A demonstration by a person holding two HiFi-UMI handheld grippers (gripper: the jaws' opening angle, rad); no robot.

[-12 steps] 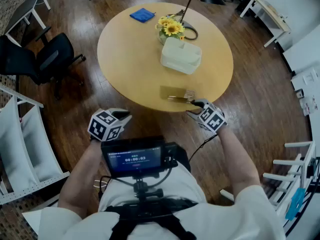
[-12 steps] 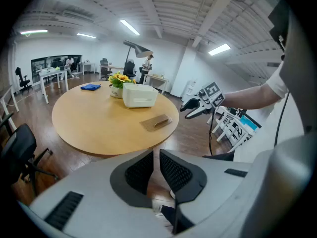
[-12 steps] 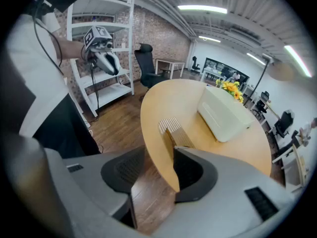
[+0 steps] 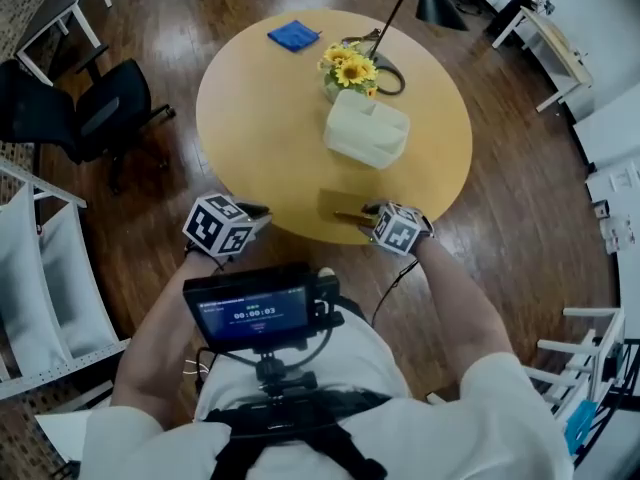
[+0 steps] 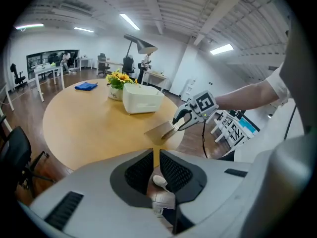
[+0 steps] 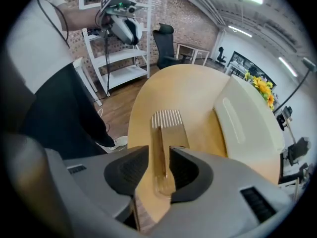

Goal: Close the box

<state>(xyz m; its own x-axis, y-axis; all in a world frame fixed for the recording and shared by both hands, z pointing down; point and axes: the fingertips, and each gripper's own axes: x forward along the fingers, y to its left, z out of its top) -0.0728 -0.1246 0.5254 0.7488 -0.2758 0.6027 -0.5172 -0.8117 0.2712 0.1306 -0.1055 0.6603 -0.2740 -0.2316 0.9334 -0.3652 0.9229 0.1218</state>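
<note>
The white box stands on the round wooden table next to the flowers, and its lid looks down. It also shows as the box and box in the two gripper views. My right gripper is at the table's near edge, shut on a flat clear tool with a comb-like end. The tool hangs just over the tabletop, short of the box. My left gripper hovers at the near-left edge, jaws together with nothing between them.
A vase of yellow flowers, a blue cloth and a lamp base with its cord sit at the table's far side. A black chair and white shelves stand to the left.
Both grippers have moved up to the table's near edge. The right one has carried the clear tool a little to the left.
</note>
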